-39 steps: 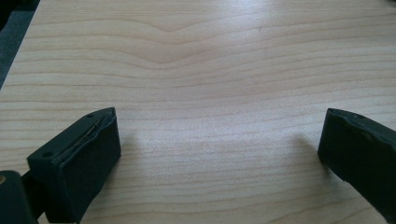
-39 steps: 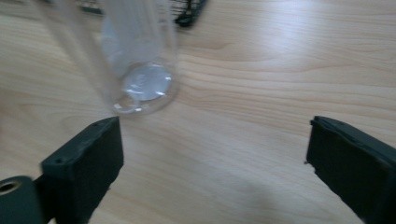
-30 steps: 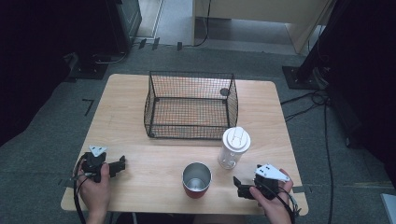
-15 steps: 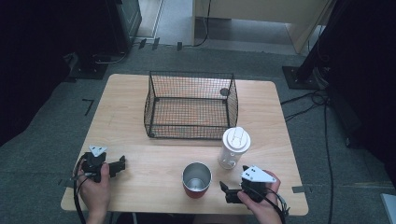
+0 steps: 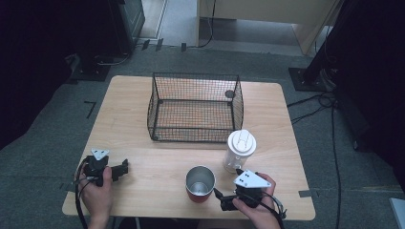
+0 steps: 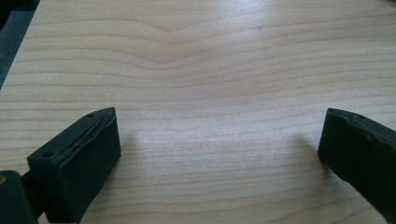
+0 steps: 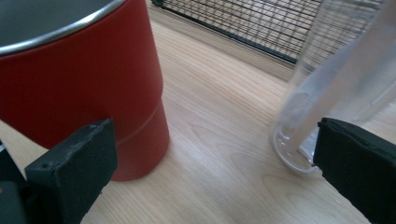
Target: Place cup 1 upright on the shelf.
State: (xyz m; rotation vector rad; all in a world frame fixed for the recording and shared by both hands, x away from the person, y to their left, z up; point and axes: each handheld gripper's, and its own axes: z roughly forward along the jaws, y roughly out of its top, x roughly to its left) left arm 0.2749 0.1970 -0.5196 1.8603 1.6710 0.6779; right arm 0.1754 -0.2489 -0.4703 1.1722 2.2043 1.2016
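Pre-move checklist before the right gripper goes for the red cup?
1. right gripper open: ok, fingers spread wide.
2. Aimed at red cup: not ok, cup sits off to one side, toward one finger.
3. Cup upright: ok.
4. clear bottle clearance: not ok, close to the other finger.
5. left gripper out of the way: ok, open over bare table.
6. wire basket free to receive: ok.

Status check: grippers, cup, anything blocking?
Right gripper open, low beside red cup. Left gripper open, idle on table. Cup upright, ungrasped. Clear bottle stands close at right.
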